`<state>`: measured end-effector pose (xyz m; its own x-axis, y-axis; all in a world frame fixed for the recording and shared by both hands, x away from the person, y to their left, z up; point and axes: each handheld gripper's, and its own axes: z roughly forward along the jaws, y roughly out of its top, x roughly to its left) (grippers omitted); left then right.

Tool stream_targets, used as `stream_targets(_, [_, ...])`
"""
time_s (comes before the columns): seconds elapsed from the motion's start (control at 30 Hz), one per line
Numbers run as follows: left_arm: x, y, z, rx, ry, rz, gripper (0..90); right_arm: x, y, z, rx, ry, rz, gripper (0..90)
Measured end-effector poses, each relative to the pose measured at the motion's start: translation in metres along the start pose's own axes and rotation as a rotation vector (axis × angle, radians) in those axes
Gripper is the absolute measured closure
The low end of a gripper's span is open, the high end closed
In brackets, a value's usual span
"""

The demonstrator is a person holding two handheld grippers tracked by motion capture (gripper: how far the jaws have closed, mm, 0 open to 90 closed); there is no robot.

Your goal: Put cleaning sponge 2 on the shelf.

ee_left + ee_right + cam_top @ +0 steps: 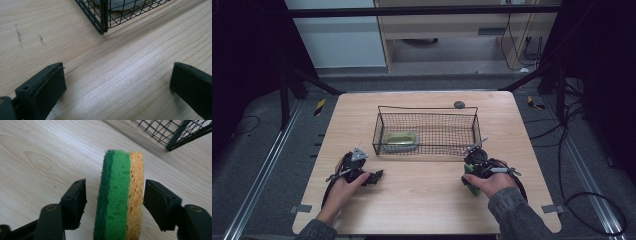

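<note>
A: Starting at the left, the left claw (376,176) lay low on the worktop (422,200), spread wide with only bare wood between its pads, just short of the near left corner of the wire basket (427,150).

B: And the basket held something?

A: A pale greenish dish-like thing (402,141) sat in its left end (too blurred to name for sure). A small grey knob (459,104) lay behind the basket's far rim.

B: On to the right, then.

A: The sponge (121,195) stood on edge at the right side of the worktop, near the basket's near right corner, and the right claw (115,200) straddled it. From the right gripper view the sponge's long axis ran straight away along the line of the jaws, dark green scrub face toward one jaw, yellow face toward the other.

B: Gripped already?

A: Not quite, I'd say. The claw stood partly open. A slim gap showed on the green side, and the yellow face sat right up against the other pad, maybe just touching.

B: So which hand was nearer?

A: The right hand (492,182), by far; the left was well apart from the sponge. I judged the squeeze needed only a short, square closing across the sponge's thin width.
</note>
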<state>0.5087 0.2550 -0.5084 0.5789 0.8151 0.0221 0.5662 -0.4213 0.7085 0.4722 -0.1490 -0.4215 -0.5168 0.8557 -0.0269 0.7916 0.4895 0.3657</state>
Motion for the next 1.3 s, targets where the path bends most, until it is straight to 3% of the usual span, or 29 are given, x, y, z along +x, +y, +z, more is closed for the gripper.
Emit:
stream_targets(0.1, [0.000, 0.000, 0.000, 0.000, 0.000, 0.000, 0.0, -0.001, 0.000, 0.002, 0.006, 0.001, -0.005, 43.0])
stream_targets(0.3, [0.000, 0.000, 0.000, 0.000, -0.001, 0.001, 0.0, -0.002, 0.000, 0.001, 0.005, 0.030, -0.013, 63.1])
stream_targets(0.43, [0.000, 0.000, 0.000, -0.002, -0.003, 0.001, 0.0, -0.008, -0.004, -0.003, -0.011, 0.043, -0.021, 64.0])
stream_targets(0.57, [0.000, 0.000, 0.000, -0.001, -0.003, 0.001, 0.0, -0.020, -0.008, -0.015, -0.074, 0.038, 0.006, 63.9])
stream_targets(0.83, [0.000, 0.001, 0.001, -0.002, -0.005, -0.002, 0.0, -0.048, -0.015, -0.036, -0.140, -0.002, 0.018, 63.9])
stream_targets(1.3, [0.001, 0.001, 0.001, -0.001, -0.003, 0.003, 0.0, -0.083, -0.006, -0.052, -0.217, -0.038, 0.027, 64.0])
